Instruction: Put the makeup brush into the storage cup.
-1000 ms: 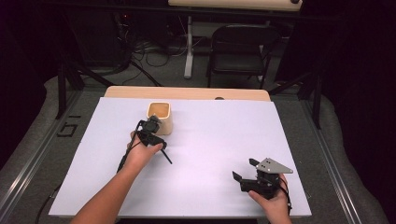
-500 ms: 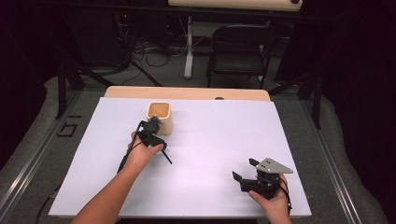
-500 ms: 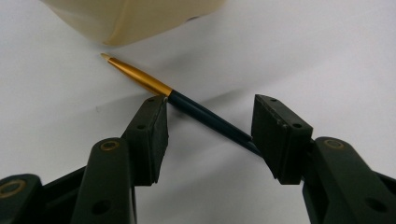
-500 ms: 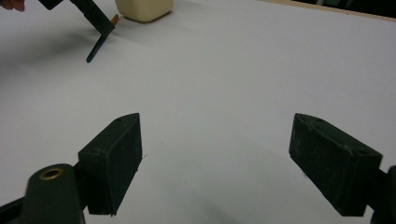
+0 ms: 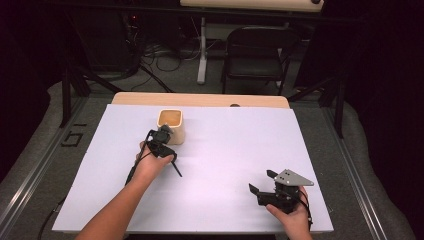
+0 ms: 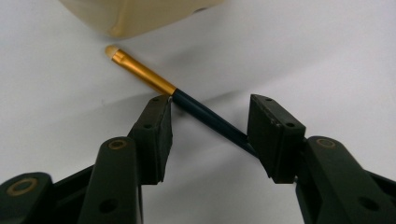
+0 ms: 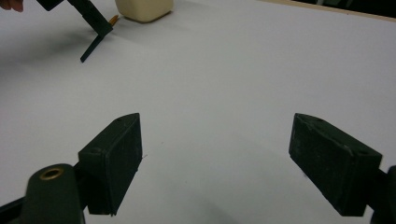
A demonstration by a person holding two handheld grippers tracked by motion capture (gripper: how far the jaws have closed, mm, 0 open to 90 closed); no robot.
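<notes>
A thin brush (image 6: 201,112) with a gold ferrule and a dark handle lies on the white table, its tip beside a cream square cup (image 6: 135,14). My left gripper (image 6: 210,135) points down over it with one jaw on each side of the handle. The jaws have just been closing, and the brush runs slantwise across the gap without being clamped. From above, the left gripper (image 5: 162,137) sits right in front of the cup (image 5: 171,125), and the brush handle (image 5: 176,169) sticks out toward the person. My right gripper (image 5: 261,181) rests near the front right, open and holding nothing.
The white table top (image 5: 230,145) stretches wide between the two hands. A bare wooden strip (image 5: 200,99) runs along its far edge. Beyond it stand a black chair (image 5: 257,55) and cables on the floor. From the right gripper view, the cup (image 7: 144,9) and brush (image 7: 91,49) are far off.
</notes>
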